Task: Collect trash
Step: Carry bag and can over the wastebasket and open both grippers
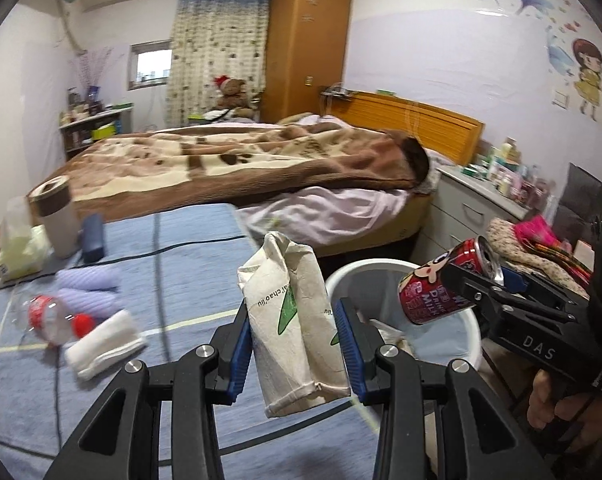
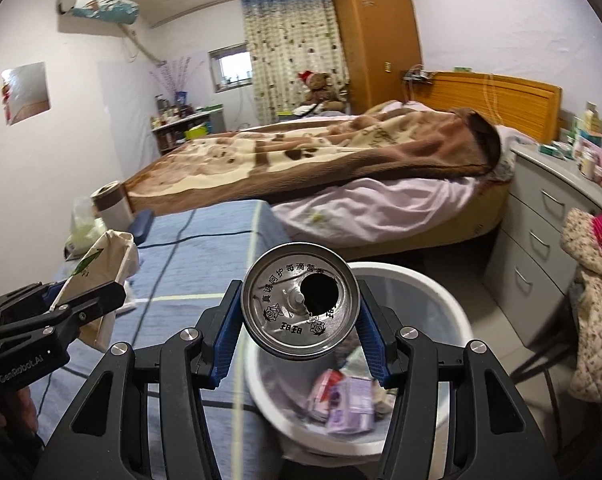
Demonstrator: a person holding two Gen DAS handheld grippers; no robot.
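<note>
Fingers [image 2: 367,320] clamp can [image 2: 299,301] — above bin [image 2: 441,292]

Left tool [image 1: 297,354]: angled downward, blue pads pressed on both sides of a crumpled carton [image 1: 293,320], held upright between the fingers. Right tool [image 2: 299,320]: angled downward, pads clamped on the sides of a red can [image 2: 299,300], opened top facing the camera. Bare hand [image 1: 557,404] wrapped around right tool's grip. Both tools level with each other, side by side, near but apart.
</note>
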